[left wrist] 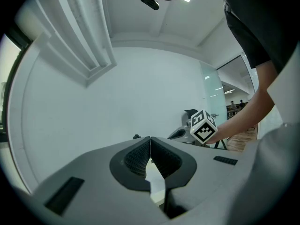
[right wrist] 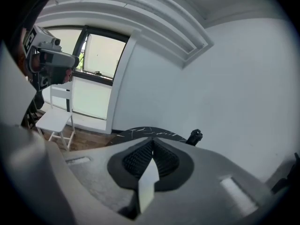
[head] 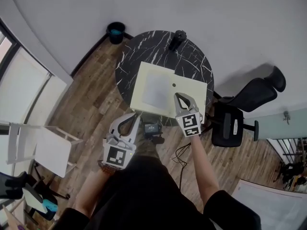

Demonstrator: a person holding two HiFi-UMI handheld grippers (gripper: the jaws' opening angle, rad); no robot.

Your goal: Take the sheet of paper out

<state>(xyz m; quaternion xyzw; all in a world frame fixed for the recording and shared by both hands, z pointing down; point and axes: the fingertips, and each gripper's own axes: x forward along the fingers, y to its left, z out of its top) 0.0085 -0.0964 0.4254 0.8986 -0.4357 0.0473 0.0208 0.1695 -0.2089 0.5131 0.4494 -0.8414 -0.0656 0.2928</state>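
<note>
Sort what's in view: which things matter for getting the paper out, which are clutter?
Job: cream flat envelope; white paper sheet at its middle; left gripper; right gripper.
Lying about: small black object on round marble table; dark round bin; black office chair.

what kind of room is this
Probably an office or meeting room: a round black marble table, a black office chair beside it, white chairs near windows, and a wood floor.
</note>
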